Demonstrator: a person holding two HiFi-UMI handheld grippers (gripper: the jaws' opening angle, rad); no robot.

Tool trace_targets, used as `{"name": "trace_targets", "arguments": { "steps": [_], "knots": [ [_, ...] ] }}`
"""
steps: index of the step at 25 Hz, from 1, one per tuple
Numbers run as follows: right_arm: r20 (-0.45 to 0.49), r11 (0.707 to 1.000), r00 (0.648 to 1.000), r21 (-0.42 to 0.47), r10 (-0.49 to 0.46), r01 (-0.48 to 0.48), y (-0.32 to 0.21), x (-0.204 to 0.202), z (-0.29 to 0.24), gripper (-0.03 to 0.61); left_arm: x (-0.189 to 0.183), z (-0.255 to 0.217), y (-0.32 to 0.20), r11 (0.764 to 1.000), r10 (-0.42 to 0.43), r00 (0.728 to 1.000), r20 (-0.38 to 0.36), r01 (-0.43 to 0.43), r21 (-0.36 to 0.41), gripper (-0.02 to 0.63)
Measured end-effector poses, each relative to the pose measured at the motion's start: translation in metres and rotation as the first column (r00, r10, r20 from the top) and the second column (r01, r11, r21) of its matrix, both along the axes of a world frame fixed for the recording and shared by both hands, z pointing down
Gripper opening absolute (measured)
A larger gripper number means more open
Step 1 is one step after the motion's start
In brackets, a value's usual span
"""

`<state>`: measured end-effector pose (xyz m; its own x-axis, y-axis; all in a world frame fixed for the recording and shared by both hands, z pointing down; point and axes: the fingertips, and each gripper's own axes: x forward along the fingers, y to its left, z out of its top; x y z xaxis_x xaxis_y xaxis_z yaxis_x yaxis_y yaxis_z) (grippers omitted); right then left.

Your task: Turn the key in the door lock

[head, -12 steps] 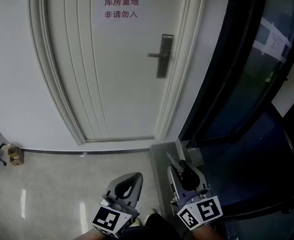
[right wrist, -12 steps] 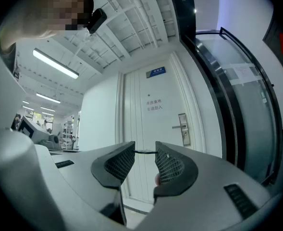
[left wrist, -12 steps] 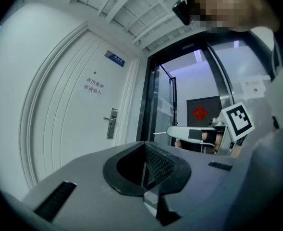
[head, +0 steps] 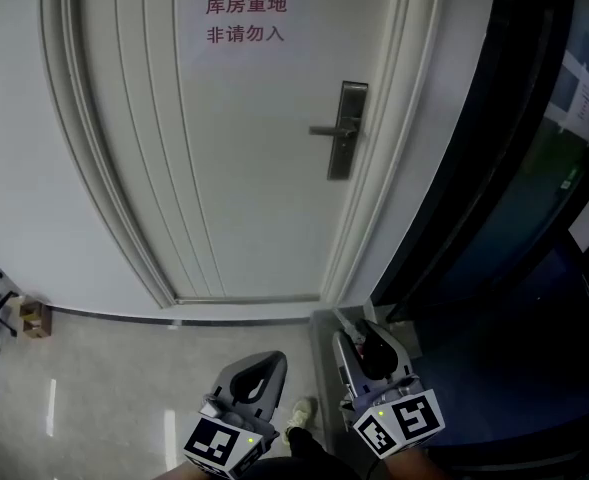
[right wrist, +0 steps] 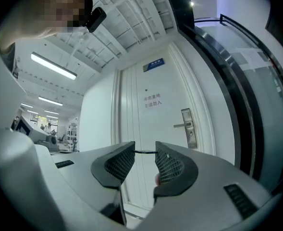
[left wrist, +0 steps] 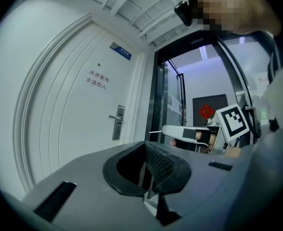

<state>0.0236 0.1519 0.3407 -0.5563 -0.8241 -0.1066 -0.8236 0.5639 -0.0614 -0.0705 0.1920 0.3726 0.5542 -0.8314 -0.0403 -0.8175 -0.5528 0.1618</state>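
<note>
A white door [head: 244, 158] faces me, with a metal lock plate [head: 347, 128] and a lever handle on its right side. The lock plate shows again far ahead in the left gripper view [left wrist: 117, 122] and in the right gripper view [right wrist: 191, 128]. My right gripper [right wrist: 144, 152] is shut on a thin dark key [right wrist: 142, 152] that spans its tips. In the head view the right gripper [head: 359, 336] hangs low, well short of the door. My left gripper [head: 262, 366] hangs beside it, jaws together and empty [left wrist: 145, 148].
A dark-framed glass partition [head: 514, 168] runs along the right of the door. A sign in red characters [head: 246, 18] is stuck on the door. A small cardboard box [head: 34, 316] sits by the left wall. A shoe [head: 299, 413] shows between the grippers.
In the head view the door and lock plate have shifted slightly right and down. Both grippers keep their places at the bottom of the view.
</note>
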Motion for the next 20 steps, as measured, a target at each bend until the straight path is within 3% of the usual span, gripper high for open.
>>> {"name": "trace_targets", "arguments": {
  "steps": [13, 20],
  "knots": [
    [-0.018, 1.000, 1.000, -0.009, -0.011, 0.011, -0.192, 0.049, -0.020, 0.137, 0.046, -0.023, -0.172, 0.999, -0.045, 0.999, 0.015, 0.045, -0.017, 0.003],
    [0.008, 0.998, 0.999, -0.026, 0.053, -0.052, -0.266, 0.061, -0.016, 0.137, 0.059, -0.021, -0.229, 0.998, -0.051, 0.998, 0.037, 0.052, -0.031, 0.003]
  ]
}}
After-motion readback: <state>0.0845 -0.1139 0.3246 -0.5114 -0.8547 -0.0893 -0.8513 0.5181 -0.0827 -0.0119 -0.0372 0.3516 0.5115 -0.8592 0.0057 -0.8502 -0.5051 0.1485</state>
